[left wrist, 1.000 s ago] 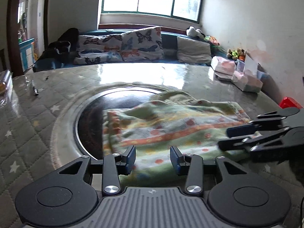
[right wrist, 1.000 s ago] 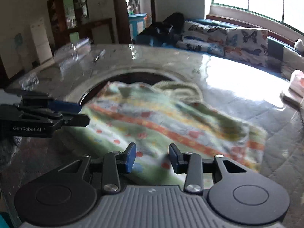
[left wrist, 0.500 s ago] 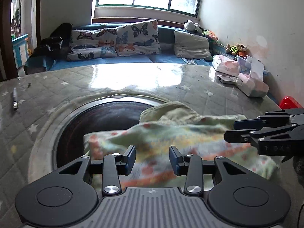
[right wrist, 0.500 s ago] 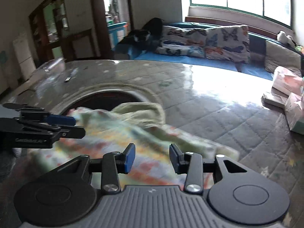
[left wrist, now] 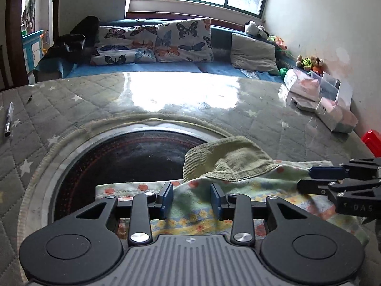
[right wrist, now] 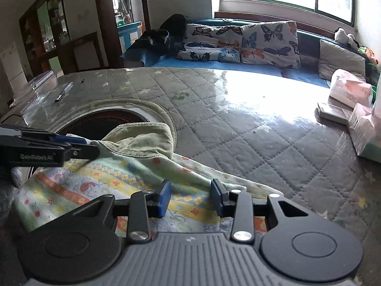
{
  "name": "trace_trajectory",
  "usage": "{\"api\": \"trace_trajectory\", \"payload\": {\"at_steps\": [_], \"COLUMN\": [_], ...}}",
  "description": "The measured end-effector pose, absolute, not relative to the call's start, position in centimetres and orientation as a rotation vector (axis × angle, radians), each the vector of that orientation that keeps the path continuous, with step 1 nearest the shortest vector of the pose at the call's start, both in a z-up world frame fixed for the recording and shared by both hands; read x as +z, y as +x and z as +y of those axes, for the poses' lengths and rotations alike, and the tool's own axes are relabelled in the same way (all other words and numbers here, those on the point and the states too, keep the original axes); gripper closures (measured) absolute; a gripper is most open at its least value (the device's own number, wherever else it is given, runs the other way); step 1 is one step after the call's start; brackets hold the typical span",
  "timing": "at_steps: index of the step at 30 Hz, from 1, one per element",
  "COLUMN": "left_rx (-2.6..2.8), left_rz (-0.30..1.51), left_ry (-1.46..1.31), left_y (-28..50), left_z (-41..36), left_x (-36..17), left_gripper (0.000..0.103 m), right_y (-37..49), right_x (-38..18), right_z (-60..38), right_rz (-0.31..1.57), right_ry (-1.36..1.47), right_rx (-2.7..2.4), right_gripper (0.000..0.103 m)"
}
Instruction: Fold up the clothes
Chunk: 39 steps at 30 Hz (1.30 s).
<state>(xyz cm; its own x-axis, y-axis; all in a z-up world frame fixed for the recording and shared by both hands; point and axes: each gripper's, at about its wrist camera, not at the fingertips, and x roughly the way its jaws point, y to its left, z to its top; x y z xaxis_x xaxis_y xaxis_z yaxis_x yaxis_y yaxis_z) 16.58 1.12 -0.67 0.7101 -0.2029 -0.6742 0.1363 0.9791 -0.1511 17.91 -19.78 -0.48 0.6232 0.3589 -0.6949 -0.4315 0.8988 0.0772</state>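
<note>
A patterned child's garment in pale green, yellow and orange lies folded at the near edge of the table, partly over the dark round inset. A plain green corduroy part lies on top at its far side; it also shows in the right wrist view. My left gripper is open, low over the garment's near left part. My right gripper is open over the garment near its right edge. Each gripper shows in the other's view, the right and the left, both close above the cloth.
The table has a quilted grey cover under glossy plastic and a dark round inset. A pen lies far left. Tissue packs and boxes stand at the right edge. A clear plastic tray sits far left. A sofa with butterfly cushions is behind.
Both grippers have drawn back toward the near edge and tilted up. The garment now shows shorter and bunched nearer, with the green corduroy part lying on top.
</note>
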Motion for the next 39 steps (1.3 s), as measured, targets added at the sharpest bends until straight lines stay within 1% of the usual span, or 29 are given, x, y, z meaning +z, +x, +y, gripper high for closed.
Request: {"api": "trace_trajectory", "payload": {"at_steps": [3,6,7,8,9,13,18,24,30,32,33,34,35,36,39], "left_rx": [-0.176,-0.140,-0.128,-0.117,-0.103,-0.048,-0.007,-0.014,-0.032,-0.032,-0.033,-0.034,-0.035,-0.036,-0.034], "left_rz": [0.738,0.737,0.737,0.736,0.737,0.750,0.763,0.767,0.792,0.798,0.801,0.803,0.805,0.807,0.816], "left_ry": [-0.115,-0.132,-0.138,-0.144,-0.149,-0.176,-0.254,-0.335,-0.406,-0.423,-0.433,-0.445,-0.456,-0.467,-0.505], "left_y": [15.8,14.4,14.0,13.5,13.0,11.4,9.6,8.3,7.8,8.0,8.0,8.1,8.2,8.2,8.5], "left_z": [2.4,4.1,4.7,5.2,5.8,7.7,10.0,11.4,11.8,11.8,11.9,11.9,12.0,12.1,12.2], "left_x": [0.5,0.9,1.1,1.3,1.4,1.1,0.9,1.0,0.6,0.5,0.4,0.4,0.3,0.3,0.1], "left_gripper": [0.065,0.061,0.059,0.055,0.054,0.046,0.046,0.046,0.042,0.039,0.038,0.037,0.035,0.035,0.030], "right_y": [17.6,16.6,16.0,15.5,15.0,13.0,10.2,7.7,6.9,7.1,7.1,7.2,7.3,7.4,8.0], "right_x": [-0.3,0.2,0.4,0.7,0.9,1.7,1.8,0.4,-0.5,-0.8,-0.9,-1.0,-1.1,-1.1,-0.5], "right_z": [-19.6,-18.8,-18.3,-17.9,-17.5,-15.2,-10.7,-5.6,-2.8,-2.3,-2.1,-2.0,-2.1,-2.2,-2.9], "right_rz": [0.769,0.762,0.760,0.757,0.755,0.745,0.731,0.728,0.684,0.688,0.688,0.688,0.690,0.695,0.706], "right_ry": [-0.113,-0.134,-0.143,-0.152,-0.161,-0.197,-0.283,-0.386,-0.461,-0.468,-0.473,-0.474,-0.468,-0.455,-0.376], "right_rx": [0.459,0.491,0.509,0.528,0.547,0.628,0.759,0.875,0.893,0.899,0.901,0.900,0.897,0.897,0.903], "right_gripper": [0.065,0.063,0.063,0.061,0.059,0.059,0.059,0.059,0.059,0.060,0.061,0.065,0.072,0.076,0.084]}}
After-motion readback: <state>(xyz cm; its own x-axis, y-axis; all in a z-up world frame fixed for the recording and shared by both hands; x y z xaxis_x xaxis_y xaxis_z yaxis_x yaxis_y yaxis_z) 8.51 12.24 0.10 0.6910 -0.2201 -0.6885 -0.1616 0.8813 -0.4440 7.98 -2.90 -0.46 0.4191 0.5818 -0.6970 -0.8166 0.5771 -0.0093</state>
